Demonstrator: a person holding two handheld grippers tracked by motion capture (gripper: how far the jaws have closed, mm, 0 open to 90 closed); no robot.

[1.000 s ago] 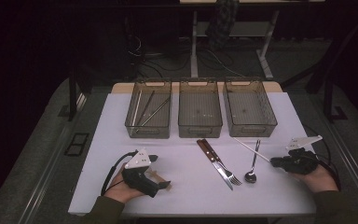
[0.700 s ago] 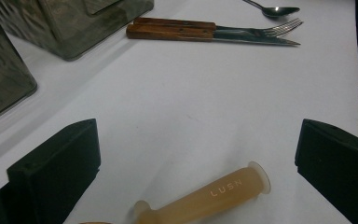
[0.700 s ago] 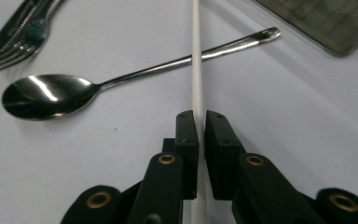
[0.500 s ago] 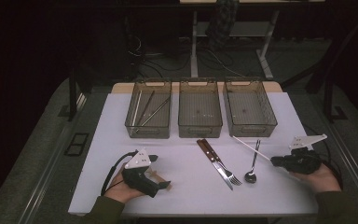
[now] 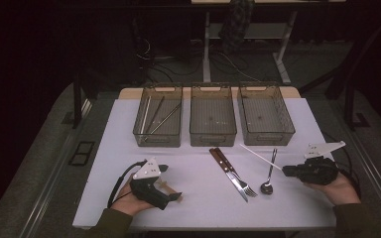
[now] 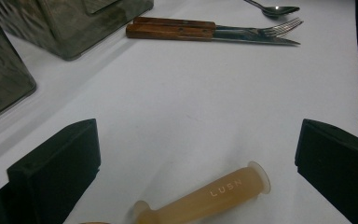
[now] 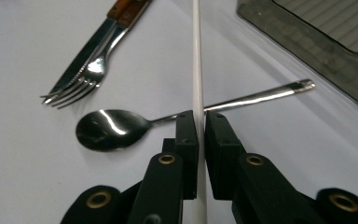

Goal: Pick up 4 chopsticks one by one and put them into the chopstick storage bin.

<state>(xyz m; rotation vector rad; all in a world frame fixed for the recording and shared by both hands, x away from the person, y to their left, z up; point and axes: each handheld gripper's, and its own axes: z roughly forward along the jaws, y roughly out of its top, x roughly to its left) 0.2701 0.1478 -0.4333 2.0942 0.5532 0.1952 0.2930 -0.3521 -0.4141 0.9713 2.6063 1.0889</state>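
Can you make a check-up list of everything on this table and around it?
Surface: white table, bare in front.
Job's things: white stick pinched in the right tongs, lifted over the spoon; three bins in a row, sticks in the left one.
Clutter: knife and fork side by side; tan tube between the left tongs.
Grippers: right tongs shut on the stick; left tongs open, holding nothing.
Cables: one loops from the left gripper.
Surroundings: dark floor, desk legs and wires behind.
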